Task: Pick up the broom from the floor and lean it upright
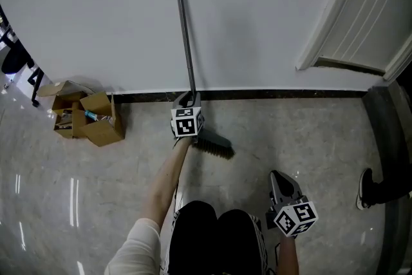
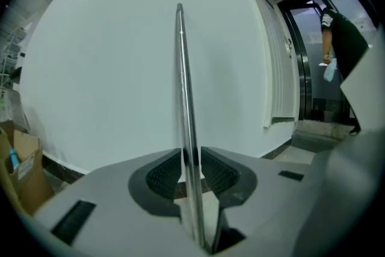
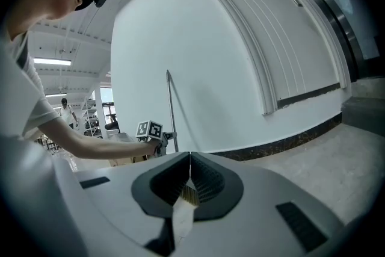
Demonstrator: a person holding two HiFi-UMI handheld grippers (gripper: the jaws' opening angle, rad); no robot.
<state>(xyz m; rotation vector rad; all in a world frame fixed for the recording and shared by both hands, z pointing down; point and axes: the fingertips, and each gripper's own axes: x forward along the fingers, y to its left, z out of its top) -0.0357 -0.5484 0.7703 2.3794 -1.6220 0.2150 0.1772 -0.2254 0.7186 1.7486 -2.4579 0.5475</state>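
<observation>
The broom stands upright, its grey metal handle (image 1: 185, 42) against the white wall and its dark bristle head (image 1: 214, 146) on the floor. My left gripper (image 1: 188, 100) is low on the handle, just above the head. In the left gripper view the handle (image 2: 183, 81) rises between the pads, which close on it from both sides at my left gripper (image 2: 189, 161). My right gripper (image 1: 282, 187) hangs lower right, apart from the broom, with its pads together and nothing between them (image 3: 190, 156). The right gripper view shows the handle (image 3: 171, 105) at the wall.
Open cardboard boxes (image 1: 87, 116) sit on the floor left of the broom, by the dark baseboard (image 1: 290, 94). A white door (image 1: 367, 9) is at the right. Someone's shoe (image 1: 365, 189) stands at the right edge. A person (image 2: 340, 39) is in the doorway.
</observation>
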